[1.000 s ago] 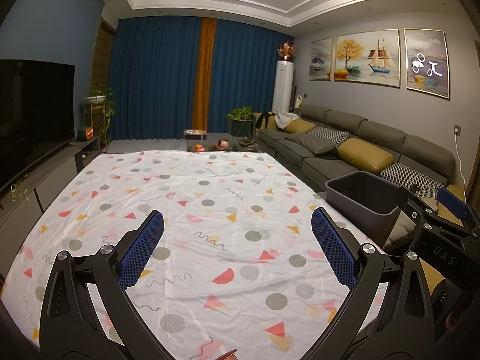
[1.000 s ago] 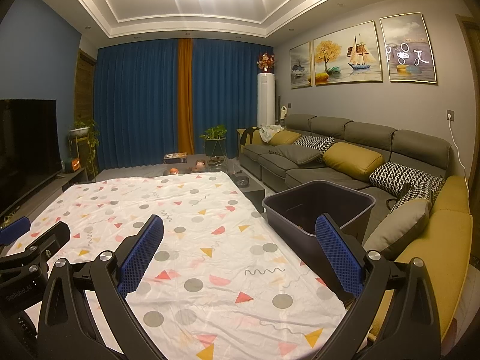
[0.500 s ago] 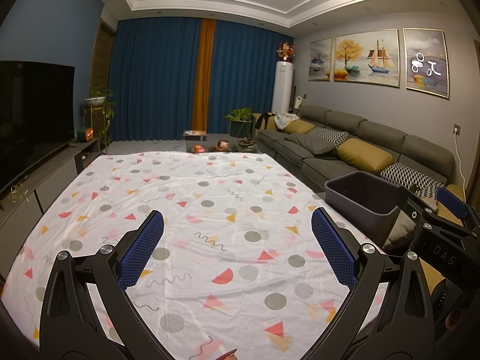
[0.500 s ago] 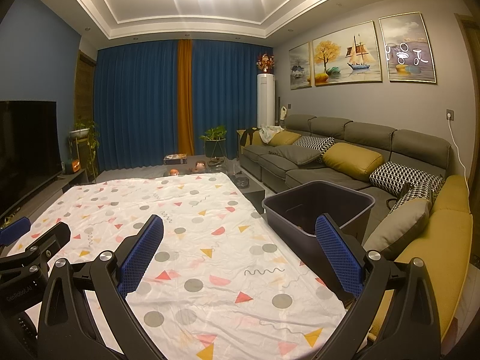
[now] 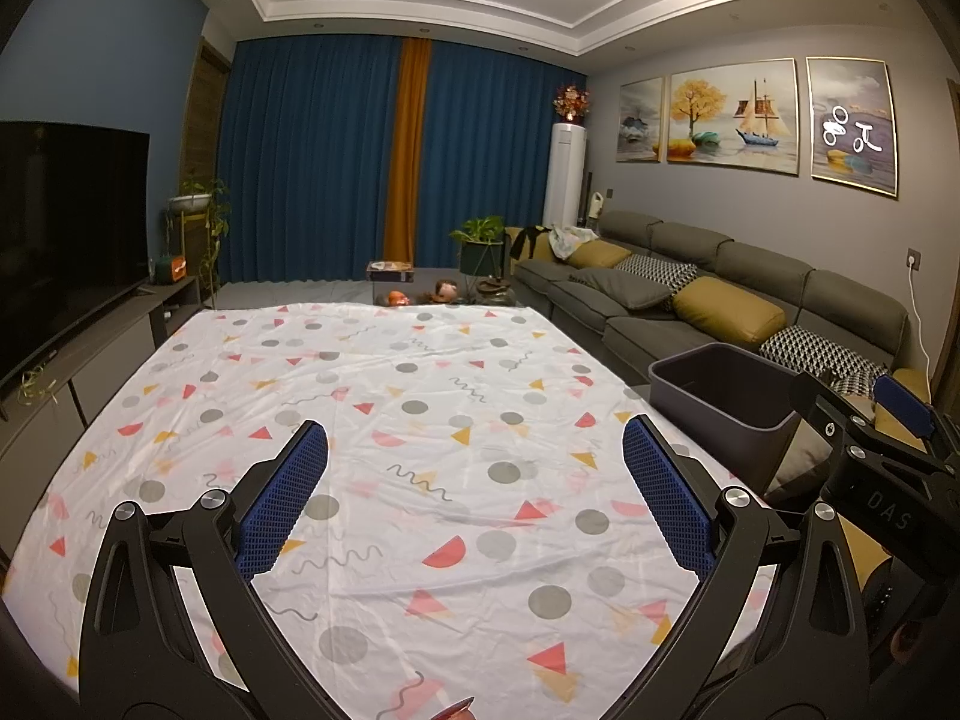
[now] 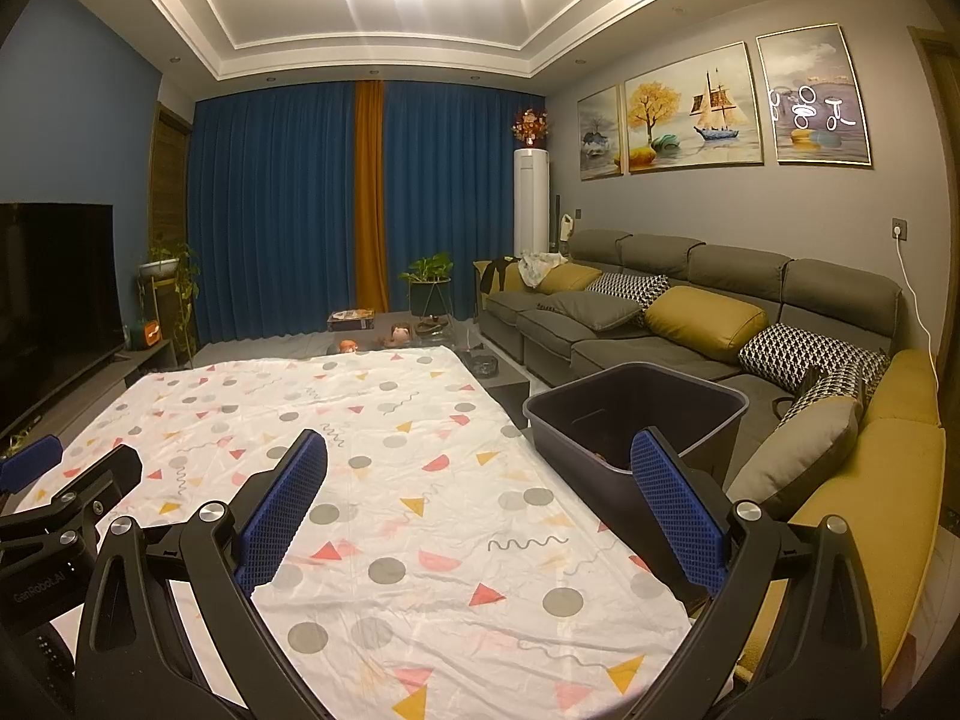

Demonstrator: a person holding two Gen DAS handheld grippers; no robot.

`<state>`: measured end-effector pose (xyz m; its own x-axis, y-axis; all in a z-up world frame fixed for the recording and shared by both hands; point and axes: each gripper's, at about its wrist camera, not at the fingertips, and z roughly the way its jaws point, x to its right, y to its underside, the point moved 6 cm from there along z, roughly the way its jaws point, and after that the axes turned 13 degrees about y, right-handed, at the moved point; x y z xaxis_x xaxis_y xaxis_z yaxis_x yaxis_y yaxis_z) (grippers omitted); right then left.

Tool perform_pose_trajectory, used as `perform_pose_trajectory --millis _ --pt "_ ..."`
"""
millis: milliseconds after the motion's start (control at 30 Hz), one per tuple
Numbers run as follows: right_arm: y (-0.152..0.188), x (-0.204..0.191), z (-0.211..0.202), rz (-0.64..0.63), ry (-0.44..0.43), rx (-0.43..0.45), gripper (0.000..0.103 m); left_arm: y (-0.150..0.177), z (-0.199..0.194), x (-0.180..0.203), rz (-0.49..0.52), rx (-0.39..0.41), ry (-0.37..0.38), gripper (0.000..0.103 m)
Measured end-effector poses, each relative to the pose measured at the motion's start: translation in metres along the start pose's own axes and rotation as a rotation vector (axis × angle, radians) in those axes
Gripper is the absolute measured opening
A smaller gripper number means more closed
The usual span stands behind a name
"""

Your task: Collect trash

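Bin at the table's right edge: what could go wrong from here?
1. The bin stands close beside the right gripper; a sideways swing might knock it.
2. The tablecloth is wrinkled; a low gripper could snag it.
3. A small reddish object at the left view's bottom edge is easily missed.

A small reddish object [image 5: 451,714] at six o'clock is cut off by the frame edge. The dark bin [image 6: 636,414] at three o'clock hides most of its contents; they are unidentifiable.

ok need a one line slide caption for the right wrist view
Open right gripper above the patterned tablecloth, dark bin at the table's right edge beside the sofa.
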<state>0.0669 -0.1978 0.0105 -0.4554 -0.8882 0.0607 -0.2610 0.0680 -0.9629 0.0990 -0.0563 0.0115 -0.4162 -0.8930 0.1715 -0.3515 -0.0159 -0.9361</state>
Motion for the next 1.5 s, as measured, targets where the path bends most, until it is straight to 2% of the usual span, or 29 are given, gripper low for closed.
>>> perform_pose_trajectory --millis 1233,1333,1500 --pt "-0.0017 0.0012 0.0002 0.011 0.001 -0.001 0.097 -0.0015 -0.002 0.0065 0.027 0.021 0.012 0.097" --pt "-0.0035 0.0019 -0.0001 0.015 0.002 -0.002 0.097 -0.0009 -0.0019 0.0054 0.025 0.02 0.006 0.091" --pt "-0.0031 0.0029 -0.0003 0.015 0.002 -0.003 0.097 -0.0006 -0.0009 0.0065 0.029 0.014 0.006 0.091"
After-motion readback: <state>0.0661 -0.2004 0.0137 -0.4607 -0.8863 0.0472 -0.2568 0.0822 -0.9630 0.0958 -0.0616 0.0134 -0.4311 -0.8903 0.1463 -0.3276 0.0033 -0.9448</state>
